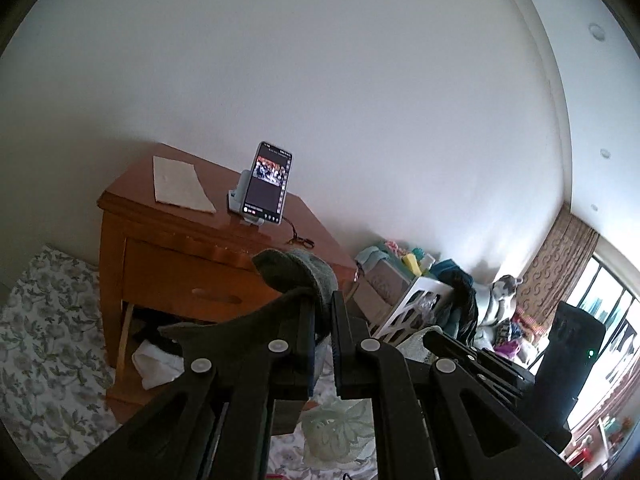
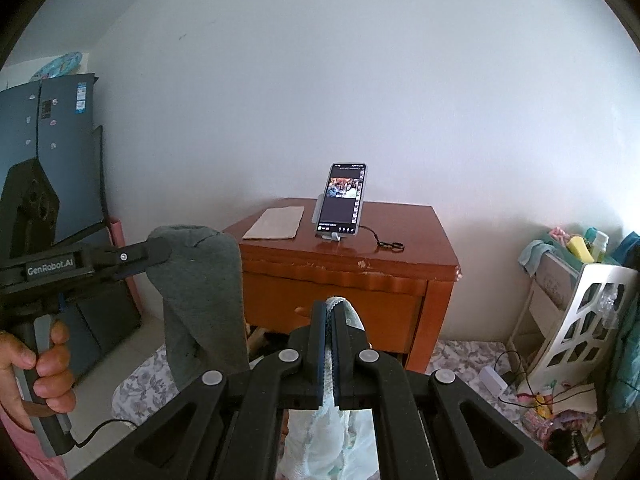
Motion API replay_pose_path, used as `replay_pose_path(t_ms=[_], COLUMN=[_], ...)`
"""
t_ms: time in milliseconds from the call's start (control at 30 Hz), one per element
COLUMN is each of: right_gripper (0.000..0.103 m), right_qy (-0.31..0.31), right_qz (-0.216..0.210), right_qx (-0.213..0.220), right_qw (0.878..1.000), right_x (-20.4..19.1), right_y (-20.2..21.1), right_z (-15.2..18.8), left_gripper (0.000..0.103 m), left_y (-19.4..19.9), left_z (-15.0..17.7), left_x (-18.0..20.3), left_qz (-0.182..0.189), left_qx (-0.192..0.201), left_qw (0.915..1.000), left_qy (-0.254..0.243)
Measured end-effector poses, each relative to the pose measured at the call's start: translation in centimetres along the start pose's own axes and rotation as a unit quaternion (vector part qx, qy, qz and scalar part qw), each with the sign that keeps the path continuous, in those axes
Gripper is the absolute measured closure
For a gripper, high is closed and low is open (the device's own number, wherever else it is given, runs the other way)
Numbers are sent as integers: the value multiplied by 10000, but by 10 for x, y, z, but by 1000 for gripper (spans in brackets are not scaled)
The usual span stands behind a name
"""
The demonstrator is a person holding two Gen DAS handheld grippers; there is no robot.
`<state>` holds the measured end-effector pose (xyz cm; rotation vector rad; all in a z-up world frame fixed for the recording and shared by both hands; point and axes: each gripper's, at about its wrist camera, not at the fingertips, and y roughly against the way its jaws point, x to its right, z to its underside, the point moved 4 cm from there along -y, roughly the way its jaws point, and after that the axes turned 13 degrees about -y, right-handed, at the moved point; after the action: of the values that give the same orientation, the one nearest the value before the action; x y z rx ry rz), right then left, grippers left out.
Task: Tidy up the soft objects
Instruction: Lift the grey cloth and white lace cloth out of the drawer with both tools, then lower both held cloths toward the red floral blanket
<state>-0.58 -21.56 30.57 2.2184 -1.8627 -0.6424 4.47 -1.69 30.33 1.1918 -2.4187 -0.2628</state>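
Both wrist cameras look along their fingers toward the shared wooden nightstand (image 1: 168,264) and phone (image 2: 342,200).

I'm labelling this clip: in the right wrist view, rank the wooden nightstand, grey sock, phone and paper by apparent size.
1. wooden nightstand
2. grey sock, though it hangs nearer the camera
3. phone and paper look alike, so unranked

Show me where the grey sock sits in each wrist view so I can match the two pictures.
Left wrist view: the grey sock is low centre, pinched in the left gripper, bunched above the jaws.
Right wrist view: the grey sock is left of centre, hanging from the left gripper.
Shared landmark: the phone propped on the wooden nightstand.
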Motion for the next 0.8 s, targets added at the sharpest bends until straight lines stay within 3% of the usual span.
replay_pose_path(t_ms=[467,800], right_gripper=[101,101], right_qy=[153,107], right_qz=[133,289], right_qx=[-968,-1843], right_qw=[9951,9824], right_x=[7,20], right_y=[-38,-86], right_z=[52,121], left_gripper=[96,96], left_y=[-35,-77], left_z=[63,134], left_x=[-12,-30], left_qz=[8,-236], left_qx=[-823,-1587], left_qw=[9963,9861], left_qy=[228,432])
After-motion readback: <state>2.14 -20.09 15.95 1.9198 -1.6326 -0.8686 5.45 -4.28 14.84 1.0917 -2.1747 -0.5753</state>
